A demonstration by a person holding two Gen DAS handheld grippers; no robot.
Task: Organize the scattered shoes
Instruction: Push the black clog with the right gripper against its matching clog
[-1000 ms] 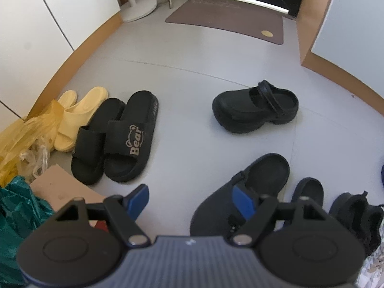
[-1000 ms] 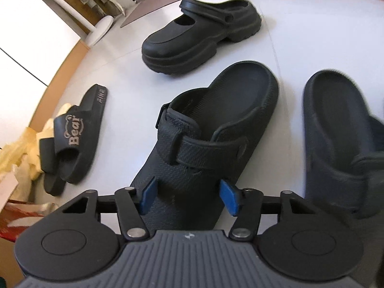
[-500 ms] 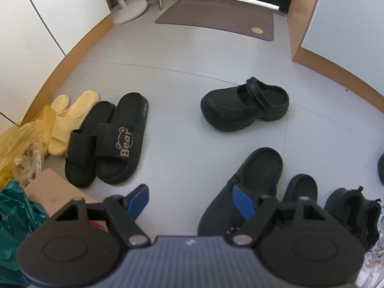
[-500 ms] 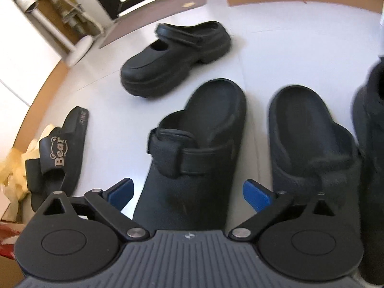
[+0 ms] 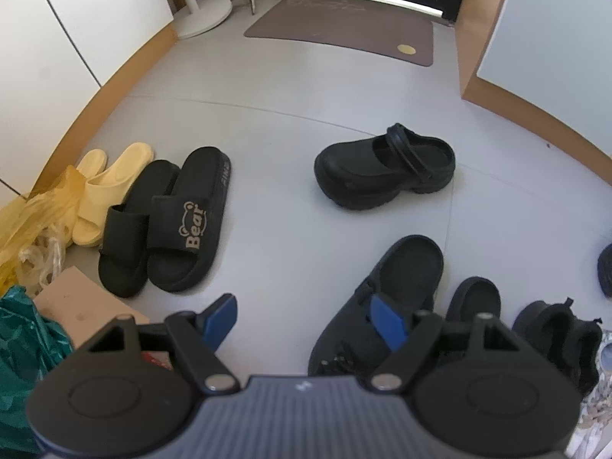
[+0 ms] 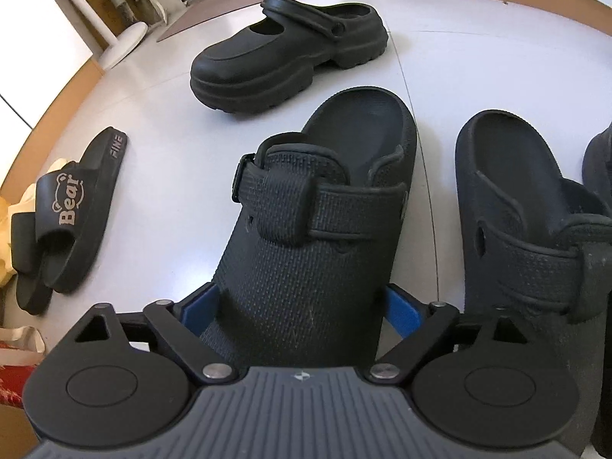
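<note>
A dark textured clog (image 6: 321,229) lies on the pale floor with its toe towards me. My right gripper (image 6: 300,294) straddles that toe, one blue pad on each side; the jaws are closing, and I see no firm press on the sides. Its partner clog (image 6: 516,210) lies just to the right. A black platform clog with a heel strap (image 6: 287,46) stands alone further back. My left gripper (image 5: 300,306) hangs open over bare floor with nothing in it, the textured clog (image 5: 401,279) beside its right finger.
Black "Bear" slides (image 5: 183,222) and yellow slides (image 5: 111,176) are lined up by the left wall. Plastic bags (image 5: 30,214) and a cardboard box (image 5: 76,298) crowd the near left. Black sneakers (image 5: 554,329) sit at the right. A doormat (image 5: 344,34) lies by the door.
My right gripper opened wide, then came down around the toe of the textured clog and started narrowing. The left gripper stayed open and barely moved.
</note>
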